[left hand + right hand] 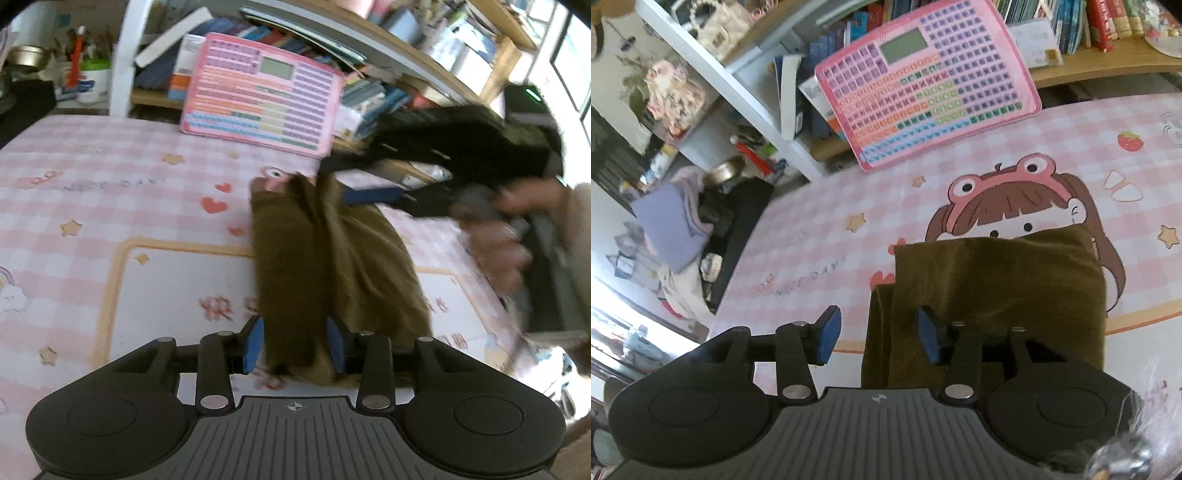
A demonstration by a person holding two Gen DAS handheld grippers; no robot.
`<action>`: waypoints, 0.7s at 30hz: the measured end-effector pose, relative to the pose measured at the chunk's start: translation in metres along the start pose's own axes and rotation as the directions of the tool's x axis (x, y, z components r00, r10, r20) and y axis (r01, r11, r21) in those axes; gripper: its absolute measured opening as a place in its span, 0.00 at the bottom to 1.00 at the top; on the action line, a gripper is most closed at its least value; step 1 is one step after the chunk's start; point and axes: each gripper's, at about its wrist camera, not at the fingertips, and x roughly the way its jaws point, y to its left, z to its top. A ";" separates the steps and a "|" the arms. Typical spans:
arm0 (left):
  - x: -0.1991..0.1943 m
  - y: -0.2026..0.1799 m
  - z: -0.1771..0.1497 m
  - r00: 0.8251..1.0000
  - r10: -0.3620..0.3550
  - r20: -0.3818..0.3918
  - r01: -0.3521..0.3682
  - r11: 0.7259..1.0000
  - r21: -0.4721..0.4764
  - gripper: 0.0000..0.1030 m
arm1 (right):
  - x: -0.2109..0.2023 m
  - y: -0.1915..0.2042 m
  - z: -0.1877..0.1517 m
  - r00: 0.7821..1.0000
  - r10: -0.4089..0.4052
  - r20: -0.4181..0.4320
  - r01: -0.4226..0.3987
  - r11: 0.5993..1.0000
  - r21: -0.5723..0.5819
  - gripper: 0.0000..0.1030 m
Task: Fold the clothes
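An olive-brown garment (295, 258) lies folded into a thick strip on the pink checked table mat (110, 177). My left gripper (295, 343) holds the strip's near end, and the cloth fills the gap between its blue pads. At the far end my right gripper (336, 181) is blurred, with its jaws apart at the cloth's edge. In the right wrist view the garment (997, 280) is a folded rectangle over the cartoon girl print. There my right gripper (877, 332) stands open: one pad is over the cloth, the other over the bare mat (831, 258).
A pink toy keyboard panel (258, 96) (923, 92) leans against a bookshelf at the table's far edge. A person's hand (498, 251) grips the right tool. A metal bowl (726, 170) and piled items sit beyond the table's left end.
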 end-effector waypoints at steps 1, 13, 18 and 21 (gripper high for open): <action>0.000 0.005 0.004 1.000 -0.005 0.006 0.005 1.000 -0.005 0.37 | -0.006 -0.003 -0.001 1.000 -0.009 0.013 0.009 1.000 0.007 0.44; 0.032 -0.004 0.057 0.978 -0.197 0.064 0.196 0.980 0.024 0.56 | -0.060 -0.042 -0.036 0.977 -0.192 0.092 0.181 0.977 0.114 0.48; 0.061 -0.032 0.065 0.987 -0.158 0.014 0.154 0.978 0.137 0.69 | -0.070 -0.053 -0.057 0.961 -0.264 0.087 0.249 0.957 0.150 0.50; 0.075 -0.043 0.067 0.984 -0.177 -0.004 0.176 0.972 0.157 0.69 | -0.075 -0.058 -0.067 0.951 -0.299 0.084 0.282 0.944 0.169 0.50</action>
